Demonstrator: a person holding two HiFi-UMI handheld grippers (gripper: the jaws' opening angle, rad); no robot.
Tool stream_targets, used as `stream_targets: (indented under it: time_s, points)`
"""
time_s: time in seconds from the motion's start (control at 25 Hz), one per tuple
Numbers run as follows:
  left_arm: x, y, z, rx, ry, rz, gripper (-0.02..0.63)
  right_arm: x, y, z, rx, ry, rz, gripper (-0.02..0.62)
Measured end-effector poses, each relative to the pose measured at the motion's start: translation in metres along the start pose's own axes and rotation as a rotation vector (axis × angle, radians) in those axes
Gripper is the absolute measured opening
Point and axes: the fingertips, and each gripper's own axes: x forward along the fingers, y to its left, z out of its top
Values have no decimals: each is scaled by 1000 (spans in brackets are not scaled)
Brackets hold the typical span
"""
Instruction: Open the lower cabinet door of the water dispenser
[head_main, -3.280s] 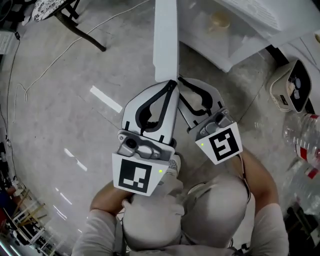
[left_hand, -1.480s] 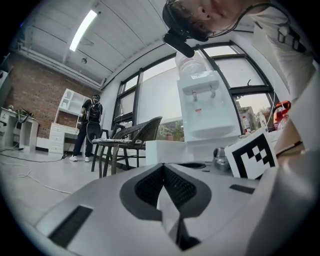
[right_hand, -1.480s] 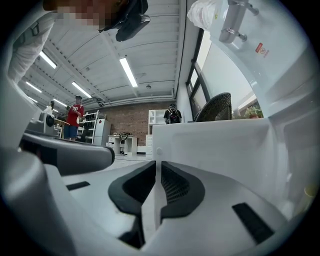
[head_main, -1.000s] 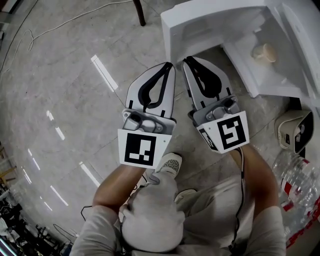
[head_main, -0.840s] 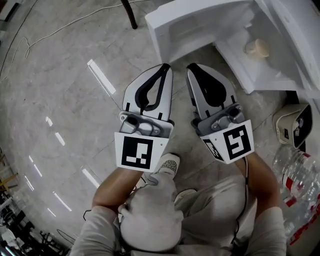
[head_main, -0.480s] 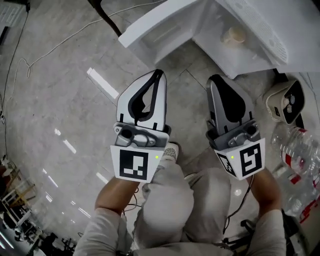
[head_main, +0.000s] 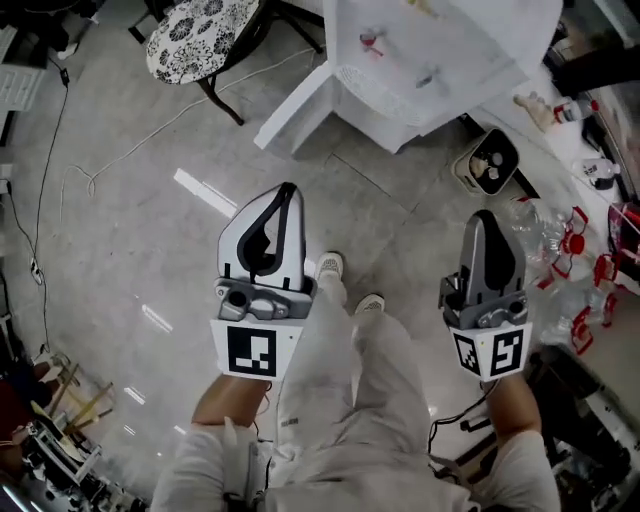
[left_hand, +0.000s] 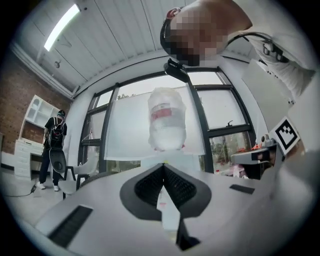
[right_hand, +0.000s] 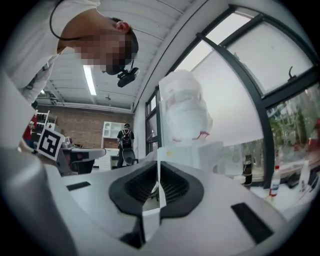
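The white water dispenser (head_main: 440, 45) stands at the top of the head view, with a clear water bottle (left_hand: 166, 125) on top of it. Its lower cabinet door (head_main: 293, 105) hangs swung open to the left. Both grippers are held level at standing height, well back from the dispenser and touching nothing. My left gripper (head_main: 286, 190) is shut and empty, its pads meeting in the left gripper view (left_hand: 163, 166). My right gripper (head_main: 487, 216) is off to the right, also shut with nothing in it (right_hand: 158, 163). The bottle (right_hand: 185, 112) shows straight ahead of the right one too.
A chair with a patterned cushion (head_main: 195, 35) stands at the upper left, and a white cable (head_main: 60, 180) trails across the floor. A small beige appliance (head_main: 487, 165) and several empty water bottles (head_main: 560, 250) lie at the right. A person (left_hand: 54, 150) stands far back.
The person has stood up: both grippers rose from near the floor and spread apart, the right one swinging outward. The dispenser and its open door now sit farther away. Both grippers stayed shut.
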Motion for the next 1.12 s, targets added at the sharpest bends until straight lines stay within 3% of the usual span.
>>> stream_targets:
  time_s: [0.24, 0.44, 0.72, 1.12]
  points:
    - [-21, -31, 186, -52, -5, 10, 3, -70, -1, 170, 44, -6, -92, 32]
    - [-49, -49, 288, -29, -49, 23, 2, -137, -12, 274, 53, -51, -161, 32]
    - [-73, -66, 346, -31, -69, -64, 3, -190, 3, 340, -7, -84, -249, 32]
    - [-84, -79, 366, -31, -114, -157, 2, -218, 35, 352, -19, -88, -305, 24]
